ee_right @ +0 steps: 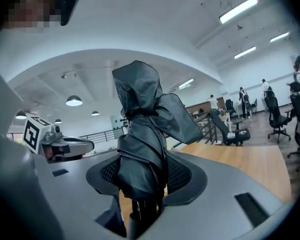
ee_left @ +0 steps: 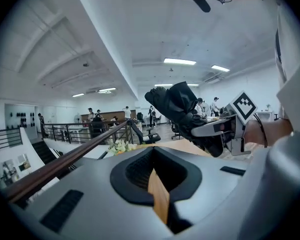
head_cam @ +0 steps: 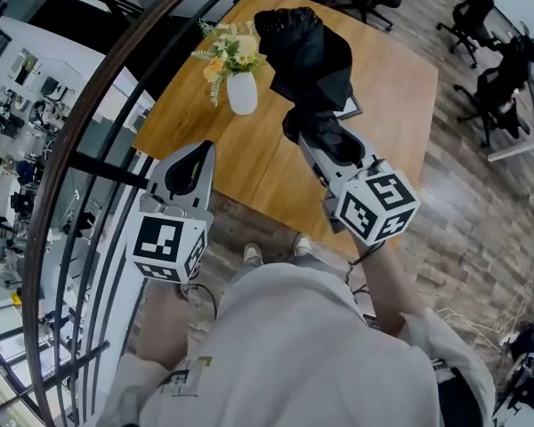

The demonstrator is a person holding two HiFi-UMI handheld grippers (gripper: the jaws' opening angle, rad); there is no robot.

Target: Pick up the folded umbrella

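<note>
The folded umbrella (head_cam: 307,56) is a black bundle of loose fabric, lifted off the wooden table (head_cam: 249,158) and held well above it. My right gripper (head_cam: 325,136) is shut on its lower part, and the fabric stands up between the jaws in the right gripper view (ee_right: 142,144). The left gripper view shows the umbrella (ee_left: 177,106) and right gripper (ee_left: 215,134) off to the right. My left gripper (head_cam: 200,154) hangs level beside it at the left, shut with nothing in it (ee_left: 155,174). It also shows at the left of the right gripper view (ee_right: 65,146).
A white vase (head_cam: 241,93) with yellow and white flowers stands on the table's left part. A flat dark item (head_cam: 351,107) lies under the umbrella. A curved dark railing (head_cam: 116,87) runs along the left. Office chairs (head_cam: 485,87) stand at the far right.
</note>
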